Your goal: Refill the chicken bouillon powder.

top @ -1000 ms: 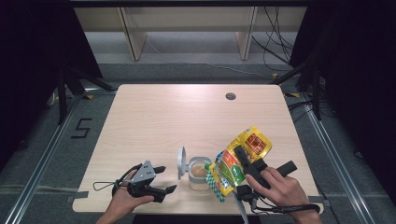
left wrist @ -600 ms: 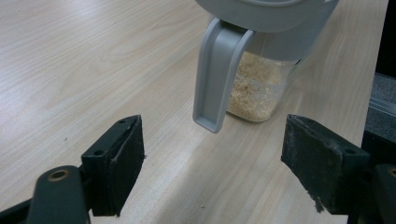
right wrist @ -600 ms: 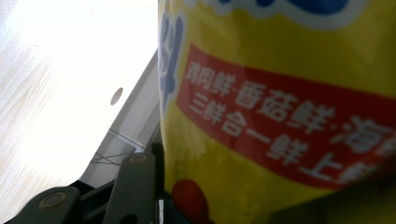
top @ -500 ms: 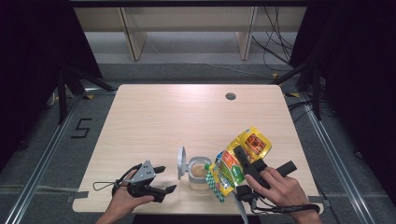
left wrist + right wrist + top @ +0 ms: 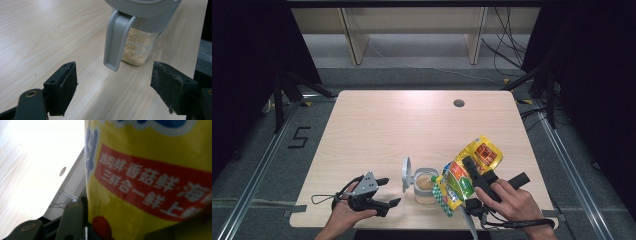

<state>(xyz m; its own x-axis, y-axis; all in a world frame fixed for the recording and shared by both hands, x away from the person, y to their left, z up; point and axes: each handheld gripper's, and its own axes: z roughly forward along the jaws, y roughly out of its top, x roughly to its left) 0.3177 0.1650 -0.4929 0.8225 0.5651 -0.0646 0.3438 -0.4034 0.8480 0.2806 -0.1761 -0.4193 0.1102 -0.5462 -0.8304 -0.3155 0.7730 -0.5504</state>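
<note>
Here the right gripper (image 5: 466, 176) apparently clamps the yellow bag (image 5: 468, 167); left gripper (image 5: 384, 191) gapes.

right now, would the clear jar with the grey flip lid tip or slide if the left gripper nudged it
The clear jar with the grey flip lid probably slides first: squat, and granules weigh its bottom. The raised lid may make it top-heavy on that side. The smooth wooden table likely offers little grip.

The jar (image 5: 426, 184) stands near the counter's (image 5: 412, 125) front edge, its lid (image 5: 405, 174) upright at its left. The left tongs (image 5: 388, 192) lie left of it. The bag (image 5: 467, 175), in the right tongs (image 5: 473, 172), tilts just right of the jar.
</note>
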